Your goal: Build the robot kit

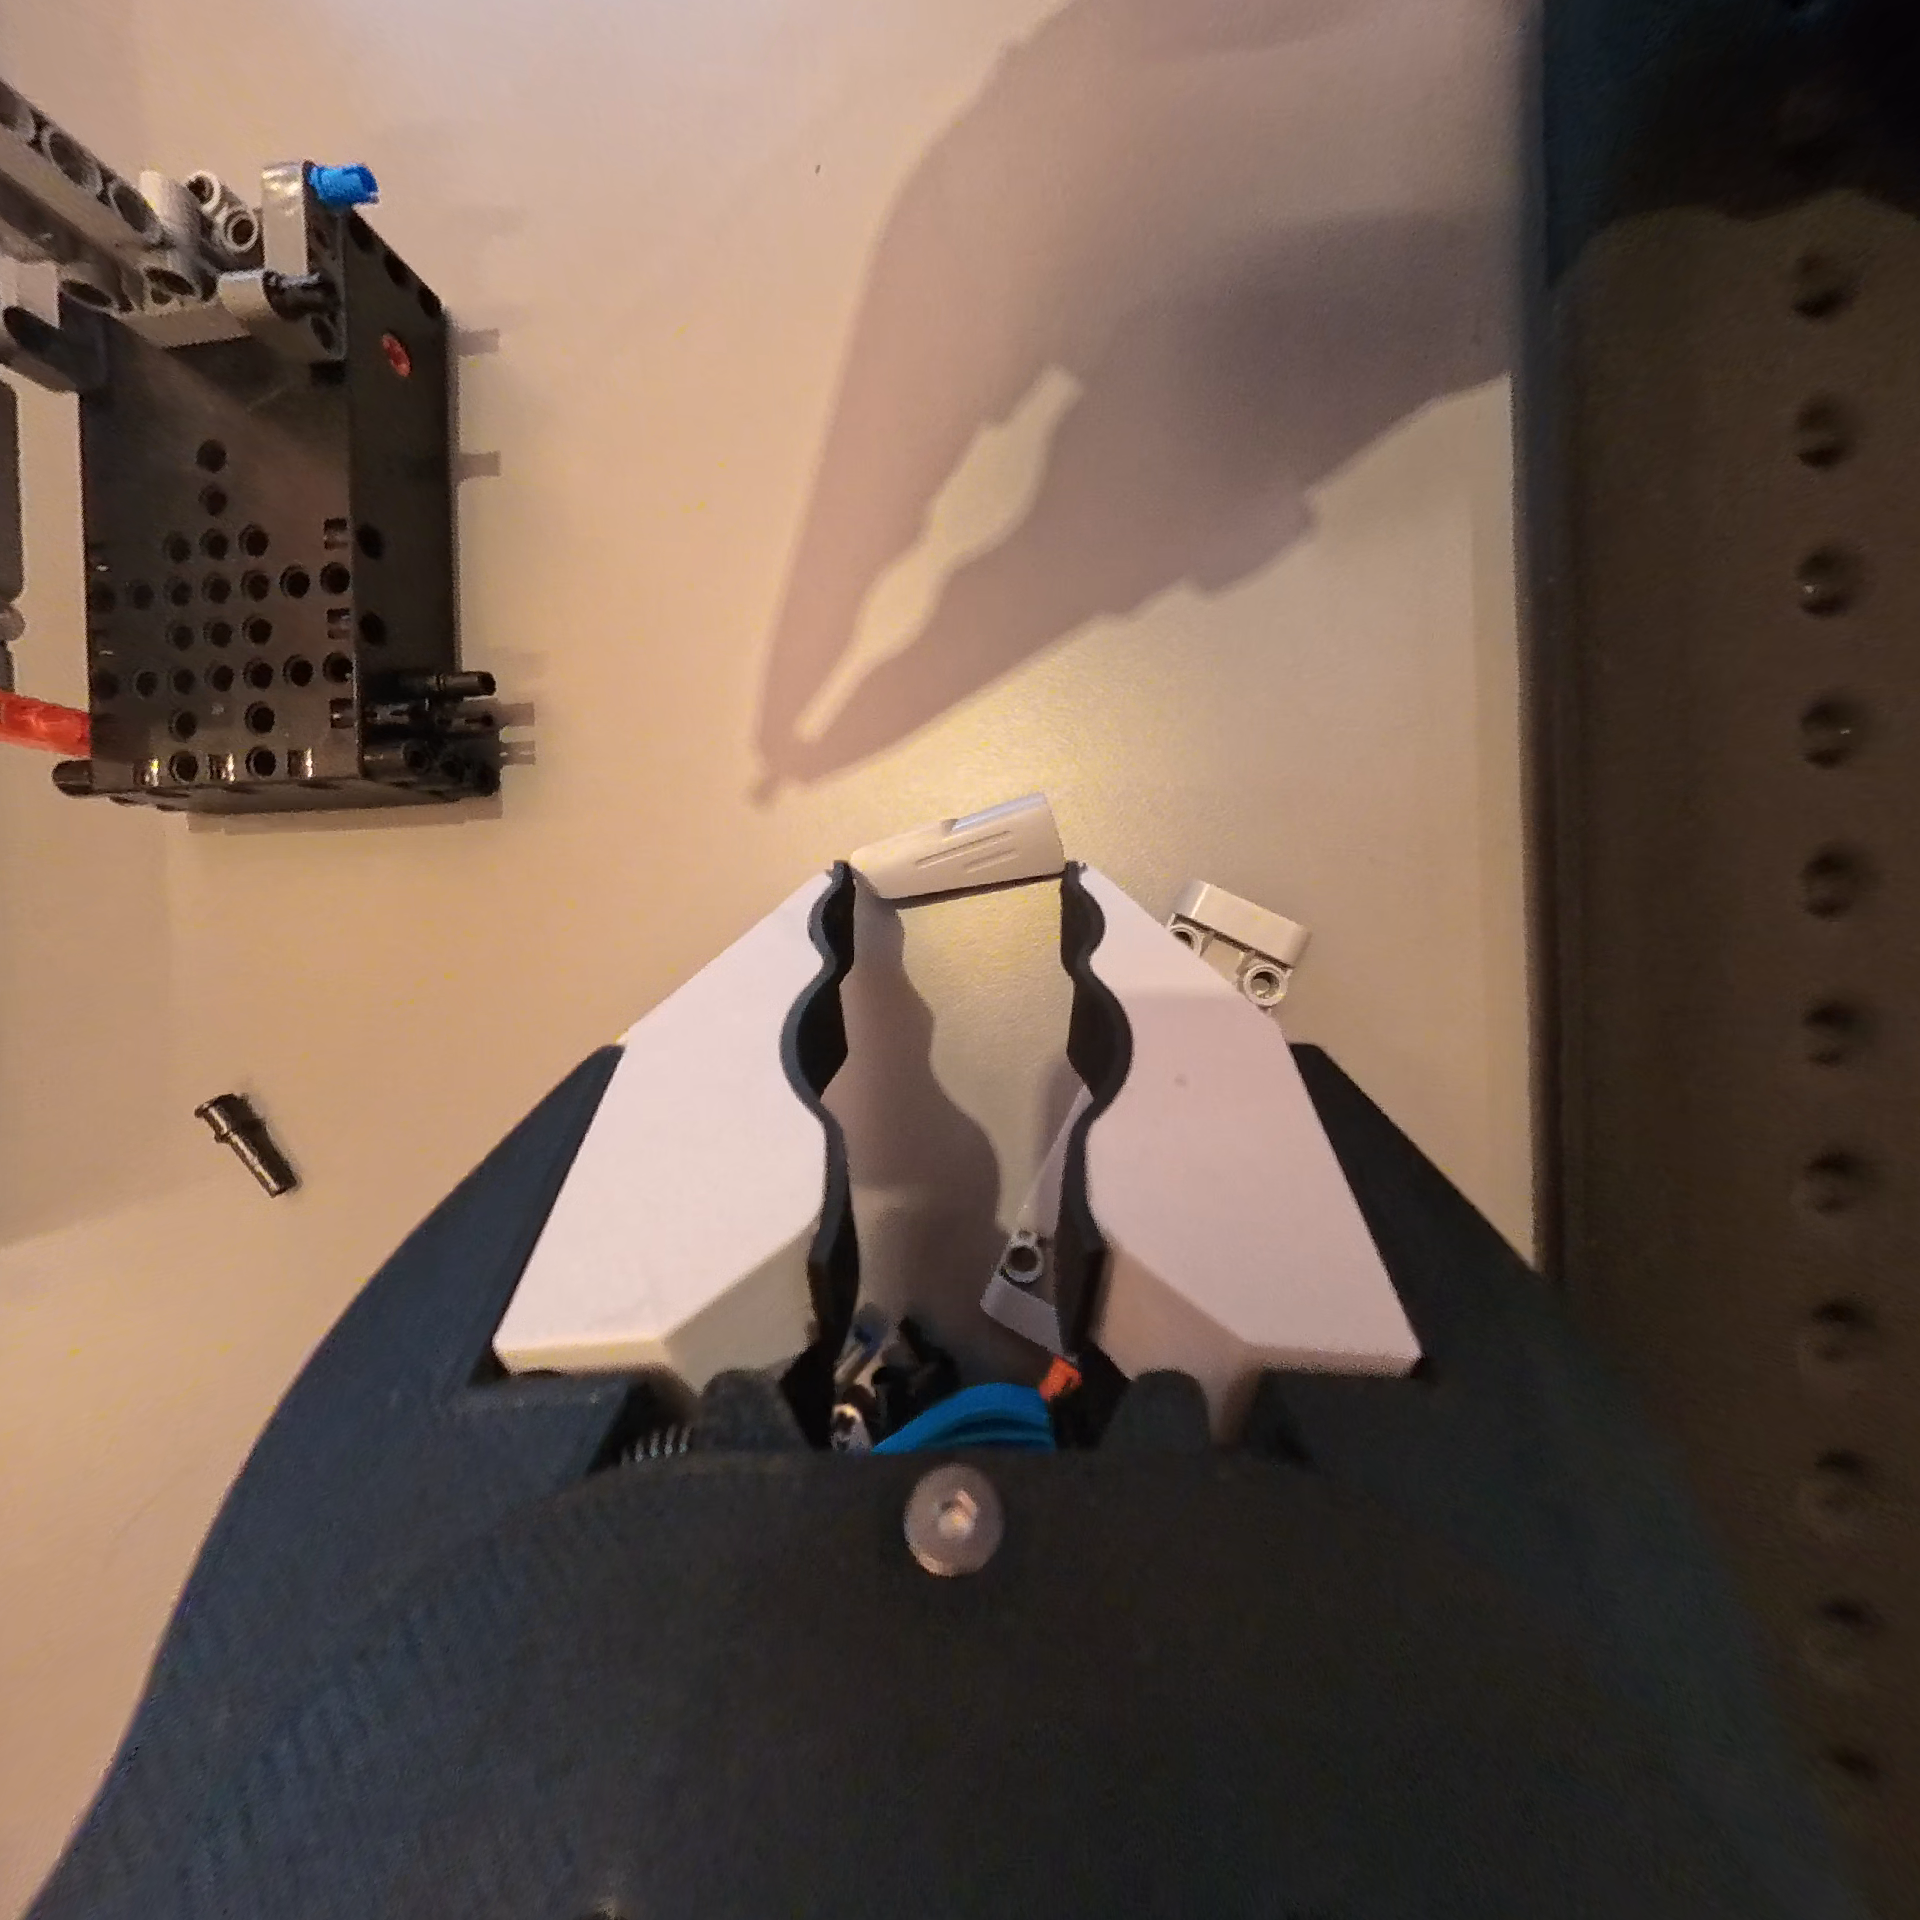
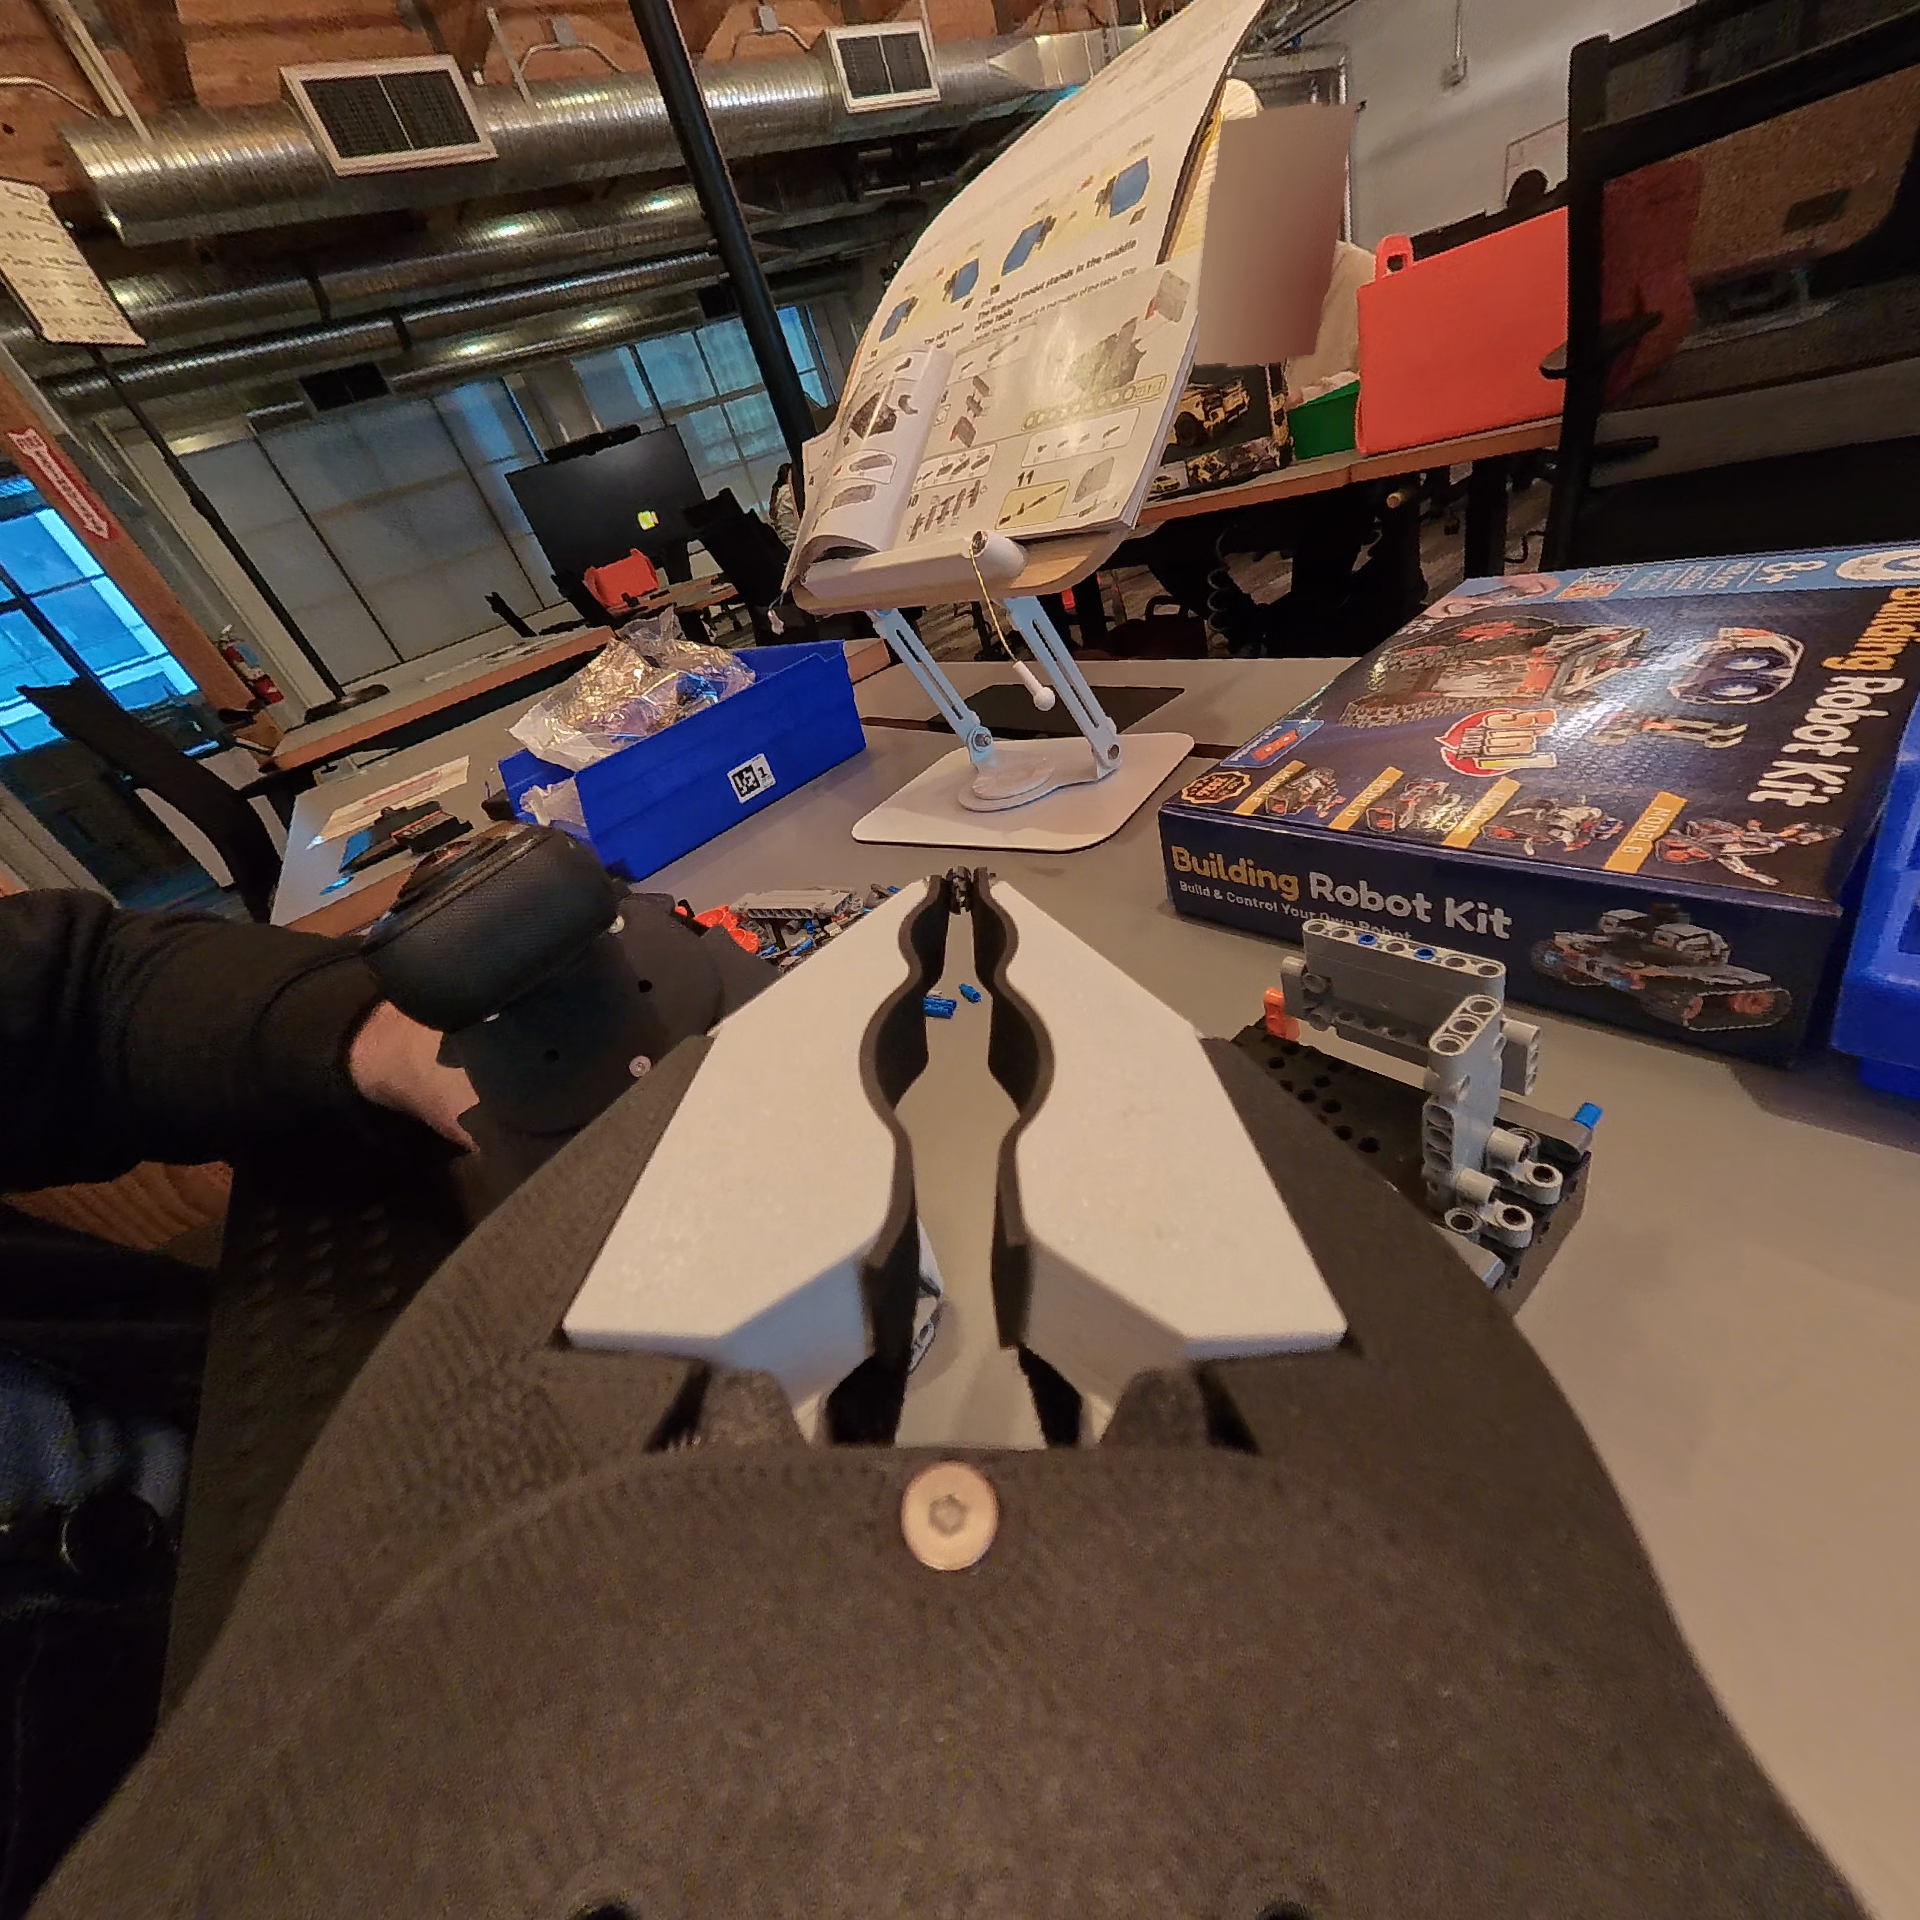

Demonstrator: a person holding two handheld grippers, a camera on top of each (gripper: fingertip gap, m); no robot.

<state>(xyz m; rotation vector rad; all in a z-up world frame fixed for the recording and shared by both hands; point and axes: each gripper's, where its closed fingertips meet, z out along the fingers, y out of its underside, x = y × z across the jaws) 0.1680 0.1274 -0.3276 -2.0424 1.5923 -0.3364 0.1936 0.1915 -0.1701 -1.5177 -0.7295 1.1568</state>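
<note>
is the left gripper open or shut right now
Shut on a grey piece: the left gripper pinches it between its fingertips.

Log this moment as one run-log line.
left gripper: shut on grey curved piece | right gripper: shut on small dark part | black perforated assembly: on table

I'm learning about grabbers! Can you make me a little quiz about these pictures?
1. True or false: the left gripper pinches a light grey piece at its fingertips.
2. What small loose thing lies on the table left of that gripper: A black pin, B red ball, C green cup?
3. What colour is the bin behind the right gripper?

Key: 1 true; 2 A; 3 blue.
</note>
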